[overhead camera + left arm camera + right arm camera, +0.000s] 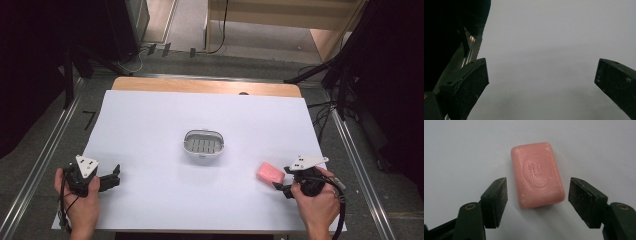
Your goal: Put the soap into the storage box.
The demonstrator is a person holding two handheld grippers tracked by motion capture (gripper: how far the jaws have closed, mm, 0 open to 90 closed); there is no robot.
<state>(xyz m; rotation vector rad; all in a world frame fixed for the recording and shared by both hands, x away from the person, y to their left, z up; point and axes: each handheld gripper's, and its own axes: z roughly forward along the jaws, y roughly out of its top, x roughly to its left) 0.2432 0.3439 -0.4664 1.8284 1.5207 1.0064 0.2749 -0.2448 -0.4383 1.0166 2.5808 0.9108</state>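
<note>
The high view looks forward and down over the whole white sheet [150, 125]; the right gripper view hangs close above the pink soap [537, 173], shared with it; the left gripper view faces bare sheet, close.

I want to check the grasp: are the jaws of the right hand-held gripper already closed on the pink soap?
No: the right hand-held gripper stands open, a gap between each jaw and the pink soap.

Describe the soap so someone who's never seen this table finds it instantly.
Start from the white sheet covering the table and find the white oval soap dish at its centre. Go toward the near right, just ahead of the right gripper: the soap lies flat there. It is the one pink thing, a rounded bar with a stamped emblem.
</note>
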